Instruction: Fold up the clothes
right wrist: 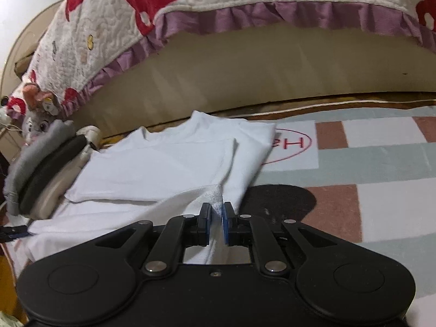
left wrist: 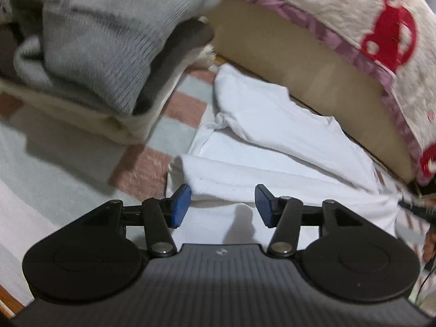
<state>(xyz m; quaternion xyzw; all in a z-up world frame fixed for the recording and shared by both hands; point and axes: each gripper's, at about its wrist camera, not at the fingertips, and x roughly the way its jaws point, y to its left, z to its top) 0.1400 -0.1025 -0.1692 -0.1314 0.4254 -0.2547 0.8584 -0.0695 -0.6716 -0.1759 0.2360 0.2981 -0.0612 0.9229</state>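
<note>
— On the checked blanket (right wrist: 381, 158), leftmost item?

— Stack of folded clothes (left wrist: 90, 54), grey knit on top, just beside the white garment (left wrist: 272, 125).

— Next along?

— Left gripper (left wrist: 222, 204): jaws spread, holding nothing, poised over the garment's near left edge, cloth directly ahead of it.

— Then?

— White garment (right wrist: 152, 169), partly folded, flat below the bed (right wrist: 245, 68), long axis running left to right between the two grippers.

— Rightmost?

— Right gripper (right wrist: 217, 222): pressed together, pinching the garment's near right edge. Judged nearer the work; the left likely needs to close on its edge first.
</note>
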